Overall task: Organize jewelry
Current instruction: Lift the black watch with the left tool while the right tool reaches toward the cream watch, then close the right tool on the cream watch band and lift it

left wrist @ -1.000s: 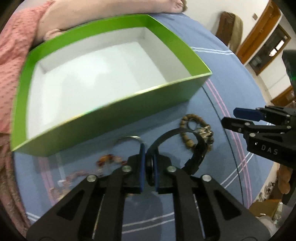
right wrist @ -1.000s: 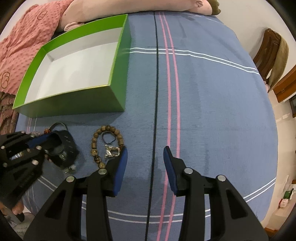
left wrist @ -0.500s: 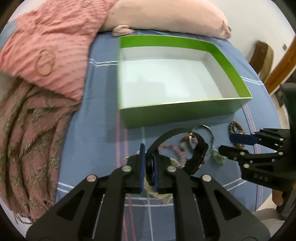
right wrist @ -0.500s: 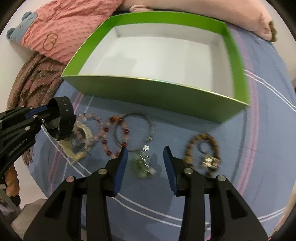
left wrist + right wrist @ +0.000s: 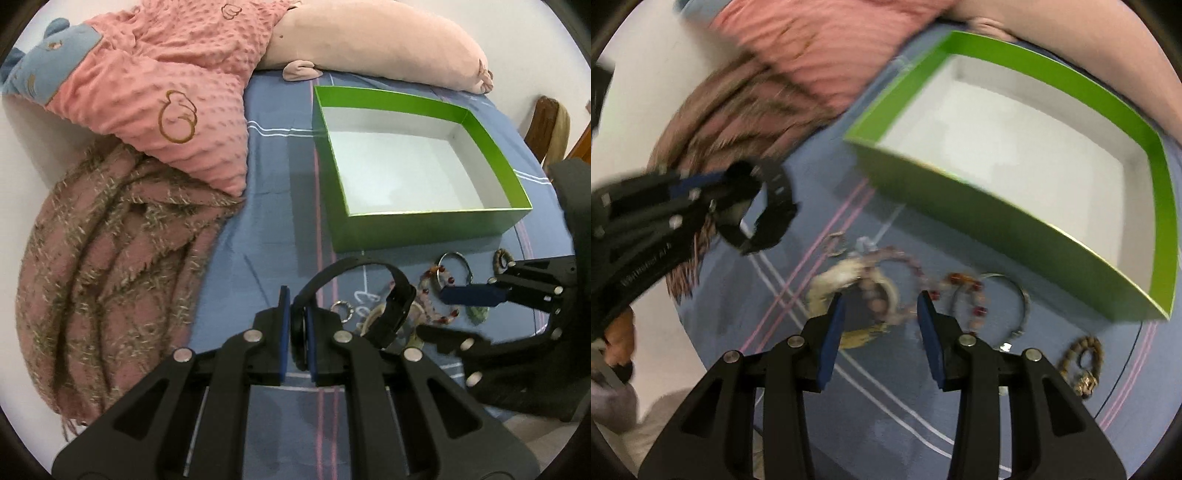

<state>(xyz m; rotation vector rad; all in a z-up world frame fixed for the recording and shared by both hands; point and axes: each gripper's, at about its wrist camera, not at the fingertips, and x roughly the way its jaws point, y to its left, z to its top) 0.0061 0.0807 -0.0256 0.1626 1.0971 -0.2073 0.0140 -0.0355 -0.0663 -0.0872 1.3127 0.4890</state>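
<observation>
A: Where does it stand? The bed (image 5: pixel 280 206) is covered in blue, and the green box (image 5: pixel 424 225) at one o'clock in the left view looks empty.

B: Sorting seems barely begun. The left gripper (image 5: pixel 296 332) is clamped on a black watch (image 5: pixel 399 306), lifted clear.

A: And the right gripper (image 5: pixel 881 332)?

B: Partly open, holding nothing, above the bracelets (image 5: pixel 886 284) at six o'clock from the box. Next, I'd judge, the watch goes over the rim.
</observation>
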